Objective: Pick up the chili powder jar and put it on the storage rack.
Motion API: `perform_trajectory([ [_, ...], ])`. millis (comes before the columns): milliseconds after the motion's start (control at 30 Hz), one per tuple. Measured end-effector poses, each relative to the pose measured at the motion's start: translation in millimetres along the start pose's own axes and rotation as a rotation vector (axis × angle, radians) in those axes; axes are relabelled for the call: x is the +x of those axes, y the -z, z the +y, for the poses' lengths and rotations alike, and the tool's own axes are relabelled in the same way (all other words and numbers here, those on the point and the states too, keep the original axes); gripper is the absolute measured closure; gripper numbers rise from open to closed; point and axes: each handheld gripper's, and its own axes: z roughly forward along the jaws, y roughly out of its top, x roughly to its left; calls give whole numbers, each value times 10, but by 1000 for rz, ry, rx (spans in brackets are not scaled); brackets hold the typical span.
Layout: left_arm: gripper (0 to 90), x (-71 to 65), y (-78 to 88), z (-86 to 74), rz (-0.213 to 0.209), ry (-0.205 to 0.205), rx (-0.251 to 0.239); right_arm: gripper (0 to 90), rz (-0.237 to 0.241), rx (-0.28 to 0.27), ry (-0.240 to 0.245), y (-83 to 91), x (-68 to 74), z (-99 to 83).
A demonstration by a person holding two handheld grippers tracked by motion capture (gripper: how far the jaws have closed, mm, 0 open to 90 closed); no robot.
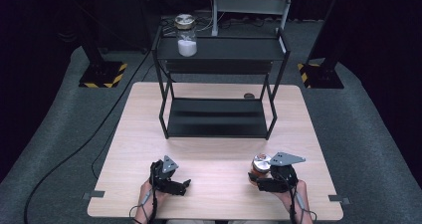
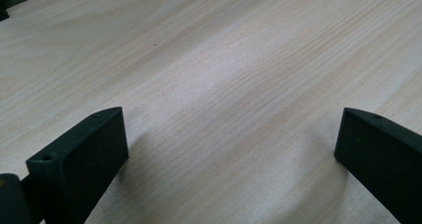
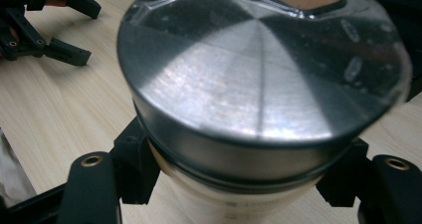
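Jar with a metal lid gripped at the near right of the surface, before a two-tier rack.

The right gripper [image 1: 262, 178] clamps its fingers [image 3: 132, 167] on the jar [image 3: 259, 99] just below the lid rim, where the narrower neck gives a secure seat, and the jar probably rides clear of the surface [image 1: 219, 184]. The left gripper [image 1: 171, 181] rests idle, its fingers [image 2: 79, 159] spread wide with nothing between them. A second jar [image 1: 186, 35] stands on the rack [image 1: 219, 50], suggesting the held one is bound there.
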Motion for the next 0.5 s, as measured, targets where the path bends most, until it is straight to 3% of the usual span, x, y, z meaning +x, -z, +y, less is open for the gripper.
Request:
perform_trajectory([
  [500, 0, 0, 0, -1, 0, 0, 0, 308, -2, 69, 7, -1, -145, 300],
])
